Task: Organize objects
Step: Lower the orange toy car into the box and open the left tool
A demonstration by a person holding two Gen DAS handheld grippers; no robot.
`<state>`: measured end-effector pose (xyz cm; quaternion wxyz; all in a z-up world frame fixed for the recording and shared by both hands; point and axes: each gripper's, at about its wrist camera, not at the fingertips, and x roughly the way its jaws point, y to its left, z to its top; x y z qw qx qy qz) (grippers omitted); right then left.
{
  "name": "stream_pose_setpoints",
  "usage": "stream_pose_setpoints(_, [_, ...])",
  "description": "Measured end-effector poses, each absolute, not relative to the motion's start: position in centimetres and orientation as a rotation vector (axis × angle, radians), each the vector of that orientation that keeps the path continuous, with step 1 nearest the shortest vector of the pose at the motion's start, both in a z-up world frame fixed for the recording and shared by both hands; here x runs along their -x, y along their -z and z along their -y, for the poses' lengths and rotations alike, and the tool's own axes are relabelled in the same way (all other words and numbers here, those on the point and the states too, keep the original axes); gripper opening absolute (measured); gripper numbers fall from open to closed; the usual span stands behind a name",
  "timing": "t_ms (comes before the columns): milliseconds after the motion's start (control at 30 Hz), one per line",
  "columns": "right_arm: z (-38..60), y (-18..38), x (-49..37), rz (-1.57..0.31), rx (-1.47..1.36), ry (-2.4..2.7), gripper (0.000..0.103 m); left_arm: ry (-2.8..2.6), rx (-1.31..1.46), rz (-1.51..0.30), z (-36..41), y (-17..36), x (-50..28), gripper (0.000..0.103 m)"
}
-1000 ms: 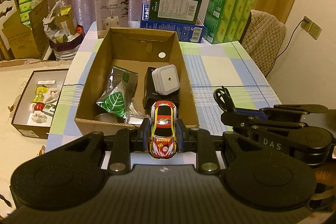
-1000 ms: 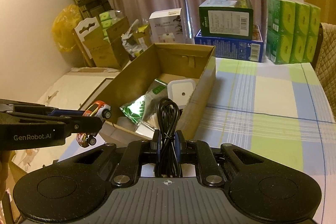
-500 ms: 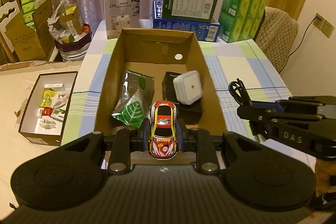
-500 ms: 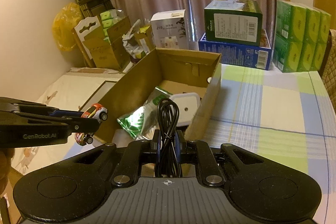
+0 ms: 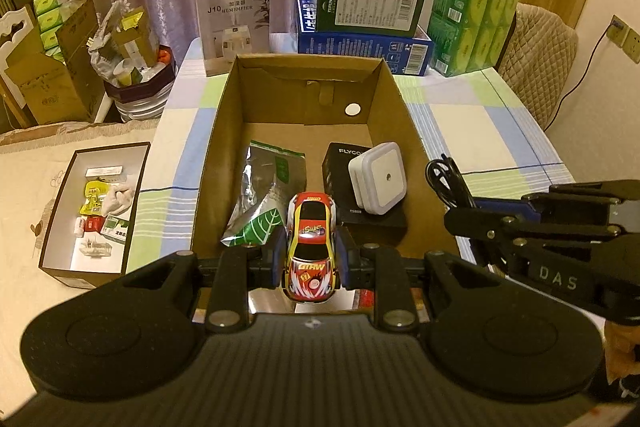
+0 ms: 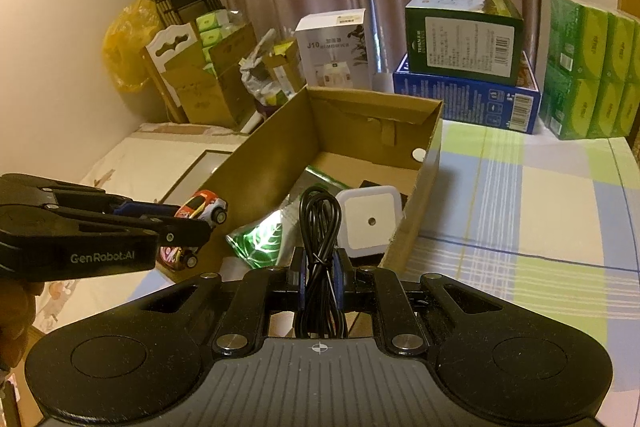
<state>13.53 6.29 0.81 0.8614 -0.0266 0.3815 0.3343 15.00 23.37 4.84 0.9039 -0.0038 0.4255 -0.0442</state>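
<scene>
My left gripper (image 5: pixel 309 259) is shut on a red and yellow toy car (image 5: pixel 310 247), held over the near end of the open cardboard box (image 5: pixel 224 147). The coiled black cable (image 6: pixel 318 247) is pinched in my shut right gripper (image 6: pixel 319 277), just above the box's near right corner. From the right wrist view the left gripper (image 6: pixel 192 227) and the toy car (image 6: pixel 200 207) show at the left. Inside the box lie a silver-green foil pouch (image 5: pixel 268 203), a black carton (image 5: pixel 340 163) and a white square night light (image 5: pixel 378 183).
A white humidifier box (image 5: pixel 234 19), a green box on a blue box (image 5: pixel 360 15) and green tissue packs (image 5: pixel 474 19) line the far edge of the checked table (image 5: pixel 480 131). An open tray of small items (image 5: pixel 92 215) sits left, on a lower surface.
Both grippers have moved forward and up over the near end of the cardboard box, each still holding its object. The box contents have not shifted.
</scene>
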Motion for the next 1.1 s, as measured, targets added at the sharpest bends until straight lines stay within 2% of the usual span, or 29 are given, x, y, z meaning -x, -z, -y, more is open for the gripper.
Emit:
stream_pose_setpoints(567, [-6.5, -0.7, -14.6, -0.802, 0.043, -0.694, 0.010, 0.076, -0.002, -0.885, -24.1, -4.3, -16.8, 0.022])
stream_pose_setpoints(667, [-6.5, -0.6, -14.6, -0.803, 0.041, -0.694, 0.010, 0.050, -0.009, -0.877, -24.2, -4.2, -17.0, 0.043])
stream_pose_setpoints(1100, [-6.5, -0.7, -14.3, -0.808, 0.026, -0.703, 0.010, 0.038, -0.009, -0.894, -24.9, -3.9, -15.9, 0.043])
